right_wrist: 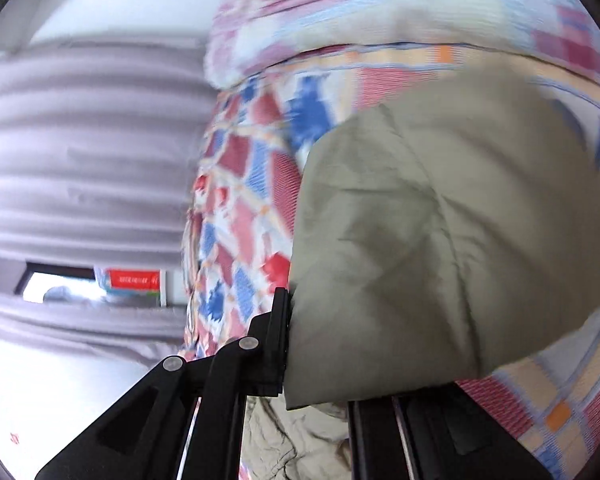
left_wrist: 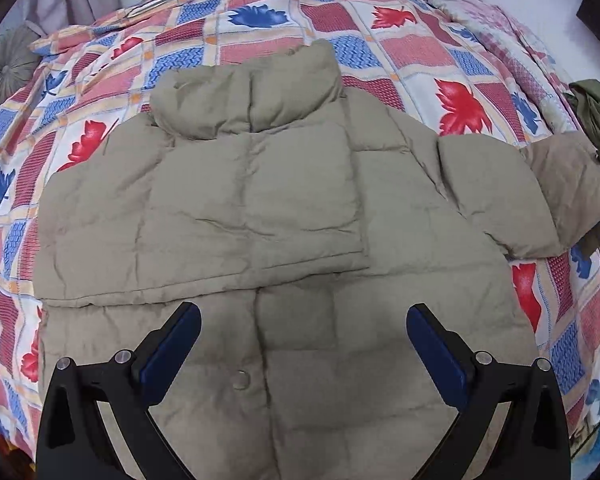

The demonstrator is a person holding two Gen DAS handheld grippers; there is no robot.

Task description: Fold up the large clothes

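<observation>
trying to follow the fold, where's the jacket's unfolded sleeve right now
In the left wrist view the khaki puffer jacket's sleeve stretches toward the right edge over the leaf-patterned quilt, its cuff pinched in the right claw.

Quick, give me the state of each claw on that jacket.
Left claw: open, above the khaki puffer jacket, holding nothing.
Right claw: shut on the jacket's sleeve.
</observation>
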